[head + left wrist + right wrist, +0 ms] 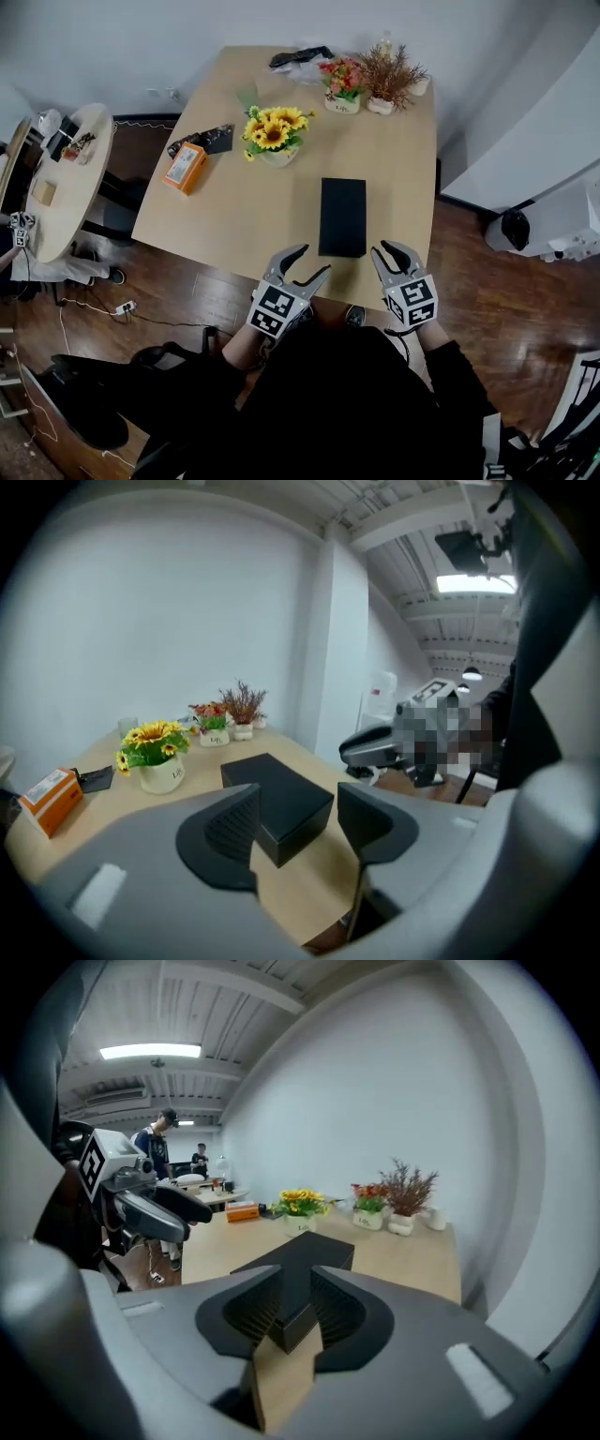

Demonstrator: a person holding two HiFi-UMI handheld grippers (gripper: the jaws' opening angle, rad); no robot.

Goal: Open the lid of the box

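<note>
A black rectangular box (342, 216) lies with its lid on, near the front edge of the wooden table (234, 216). My left gripper (314, 260) hovers at the table's front edge just left of the box's near end, jaws wide open and empty. In the left gripper view the box (281, 794) shows beyond the gap of the left gripper (298, 817). My right gripper (386, 249) is by the box's near right corner, its jaws a narrow gap apart. The right gripper (292, 1309) frames the box's (305, 1258) near corner without pressing on it.
A sunflower pot (275, 136) and an orange carton (186, 167) stand left of the box. Two small plant pots (344, 86) (389, 80) sit at the far edge. A round side table (66, 178) is off to the left. People stand far off in the right gripper view.
</note>
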